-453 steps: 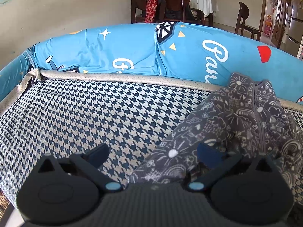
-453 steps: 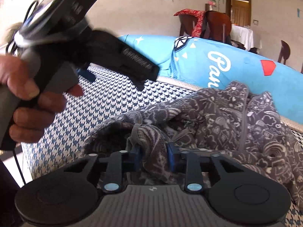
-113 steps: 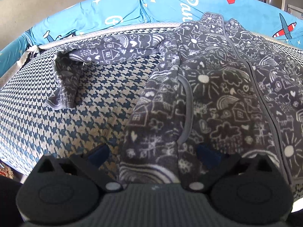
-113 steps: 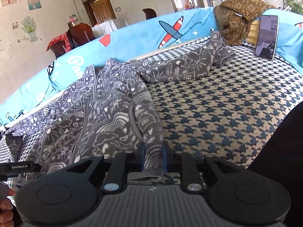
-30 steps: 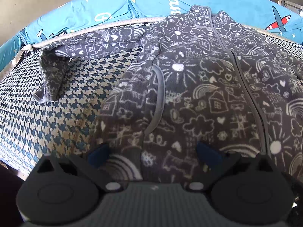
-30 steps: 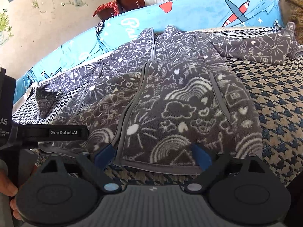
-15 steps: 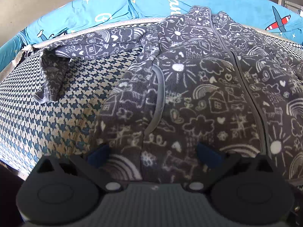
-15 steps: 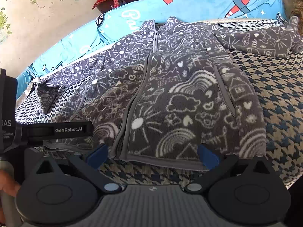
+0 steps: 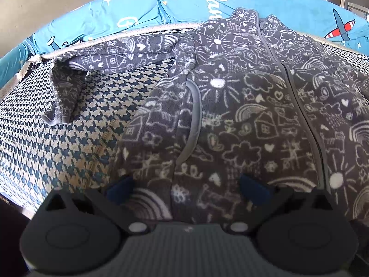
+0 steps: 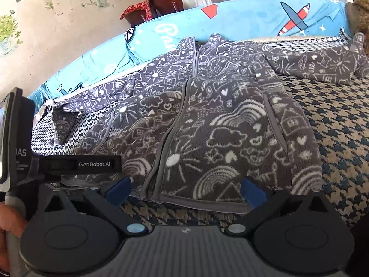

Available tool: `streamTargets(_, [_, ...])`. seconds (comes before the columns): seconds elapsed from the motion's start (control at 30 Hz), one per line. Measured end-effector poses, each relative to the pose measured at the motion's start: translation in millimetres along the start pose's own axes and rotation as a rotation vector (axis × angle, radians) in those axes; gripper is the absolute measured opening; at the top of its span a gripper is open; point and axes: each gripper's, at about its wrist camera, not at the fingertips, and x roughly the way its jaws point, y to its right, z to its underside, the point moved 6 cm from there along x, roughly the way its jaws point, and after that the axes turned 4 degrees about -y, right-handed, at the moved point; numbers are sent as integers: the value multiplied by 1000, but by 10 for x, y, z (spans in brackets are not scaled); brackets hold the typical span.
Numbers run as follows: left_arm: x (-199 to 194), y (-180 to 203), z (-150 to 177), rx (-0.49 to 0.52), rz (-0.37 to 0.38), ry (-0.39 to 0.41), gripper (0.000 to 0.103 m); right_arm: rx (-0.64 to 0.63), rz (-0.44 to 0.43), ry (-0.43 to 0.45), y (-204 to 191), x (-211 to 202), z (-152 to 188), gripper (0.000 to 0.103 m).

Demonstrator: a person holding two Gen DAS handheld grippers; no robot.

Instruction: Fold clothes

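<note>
left wrist: our left tongs [image 9: 185,188] gape wide and empty over the hem of the grey jacket [image 9: 242,120], spread flat on the houndstooth mattress [image 9: 64,138].
right wrist: our right tongs [image 10: 184,190] stand wide apart, empty, just before the jacket's hem.

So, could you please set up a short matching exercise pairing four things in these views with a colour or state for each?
Things:
1. jacket
2. sofa back cushion
3. seat cover
4. right gripper

Colour or state:
A. blue, with an aeroplane print
B. open, holding nothing
C. grey with white doodles, spread flat, sleeves out
D. dark and tan houndstooth

Pairs: 1-C, 2-A, 3-D, 4-B
</note>
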Motion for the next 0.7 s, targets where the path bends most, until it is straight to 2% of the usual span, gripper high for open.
streamTargets(0.17, [-27, 5, 19, 13, -2, 32, 103, 55, -56, 9, 51, -54, -79, 102])
streamTargets(0.37, [-123, 134, -76, 75, -42, 84, 103, -11, -49, -12, 20, -40, -226, 98])
streamTargets(0.53, [-177, 195, -153, 76, 8, 95, 103, -82, -94, 5, 37, -33, -556, 95])
streamTargets(0.7, [-169, 226, -264, 78, 31, 84, 103, -99, -100, 33, 177, 40, -967, 90])
